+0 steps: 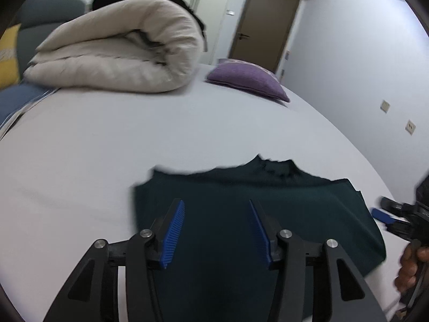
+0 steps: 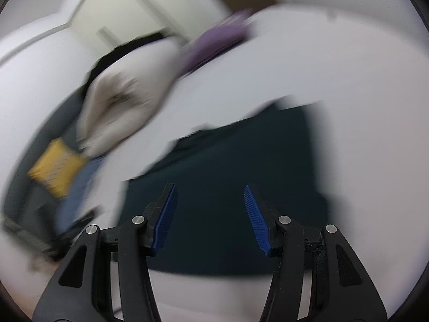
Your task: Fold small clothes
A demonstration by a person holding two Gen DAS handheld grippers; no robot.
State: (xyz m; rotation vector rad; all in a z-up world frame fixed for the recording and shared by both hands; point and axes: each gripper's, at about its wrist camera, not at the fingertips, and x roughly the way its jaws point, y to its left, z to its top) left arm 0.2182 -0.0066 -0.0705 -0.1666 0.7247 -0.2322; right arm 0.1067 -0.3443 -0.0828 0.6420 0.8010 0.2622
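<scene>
My left gripper (image 1: pixel 216 206) and right gripper (image 2: pixel 210 191) both hang spread and empty just above the dark green shirt (image 1: pixel 241 214), which lies flat on the bed (image 1: pixel 80 147) right under them, its long side running across.

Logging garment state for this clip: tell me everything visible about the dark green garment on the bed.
The dark green garment is a soft, plain, matte piece of cloth lying flat on the pale sheet, apparently folded into a rough rectangle. A collar-like bump rises at its far edge and layered edges show at its right corner. The left claw and right claw both stand open above it with nothing between their pads. The right wrist view is blurred.
</scene>
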